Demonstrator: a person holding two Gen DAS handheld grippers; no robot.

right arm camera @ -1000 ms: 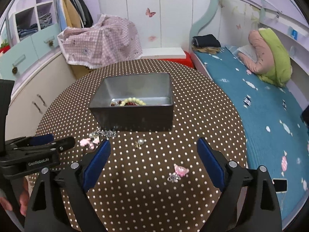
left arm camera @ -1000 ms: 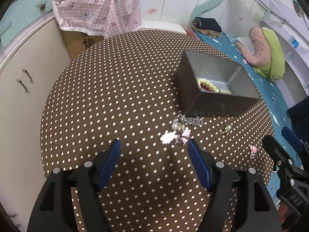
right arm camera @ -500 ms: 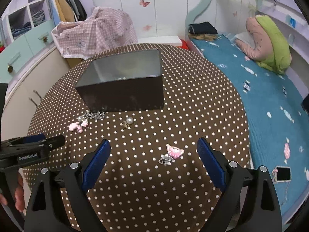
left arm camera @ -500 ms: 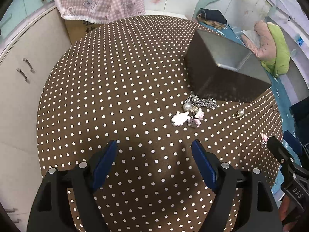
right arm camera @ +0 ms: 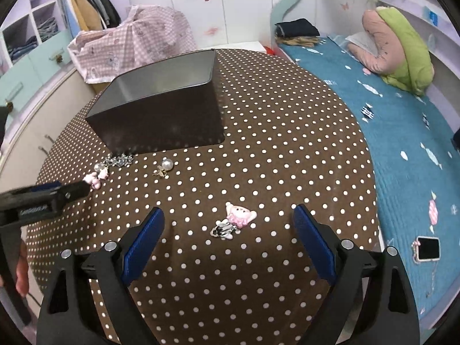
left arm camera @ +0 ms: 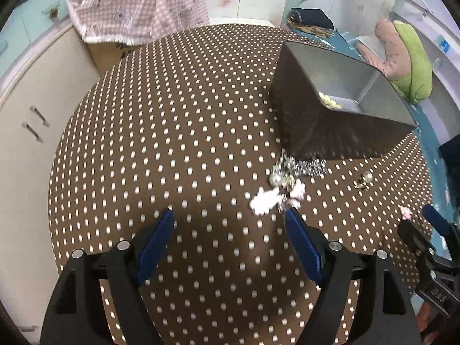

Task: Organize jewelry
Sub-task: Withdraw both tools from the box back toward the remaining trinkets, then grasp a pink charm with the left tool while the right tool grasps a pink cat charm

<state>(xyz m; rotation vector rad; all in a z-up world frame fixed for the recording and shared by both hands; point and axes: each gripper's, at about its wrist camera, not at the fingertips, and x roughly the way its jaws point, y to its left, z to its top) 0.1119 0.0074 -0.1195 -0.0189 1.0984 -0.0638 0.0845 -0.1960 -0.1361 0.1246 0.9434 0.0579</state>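
A grey metal box (left arm camera: 339,109) (right arm camera: 164,109) stands on the round brown dotted table (left arm camera: 172,132) (right arm camera: 287,143), with yellow beads (left arm camera: 329,102) inside. Loose jewelry lies in front of it: a silver chain (left arm camera: 302,166) (right arm camera: 119,160), pink charms (left arm camera: 267,199) (right arm camera: 95,178), a pearl earring (left arm camera: 364,179) (right arm camera: 165,166) and a pink bear clip (right arm camera: 237,218) (left arm camera: 405,212). My left gripper (left arm camera: 230,215) is open, its right finger beside the pink charms. My right gripper (right arm camera: 228,215) is open with the bear clip between its fingertips.
A bed with a teal cover (right arm camera: 402,132) lies right of the table, with a phone (right arm camera: 428,248) on it. A pink checked cloth (left arm camera: 138,8) covers a box behind the table. White cabinets (left arm camera: 31,95) stand on the left.
Both grippers have moved down and forward toward the table. The bear clip now sits between my right fingertips, and the pink charms are close to my left gripper's right finger.
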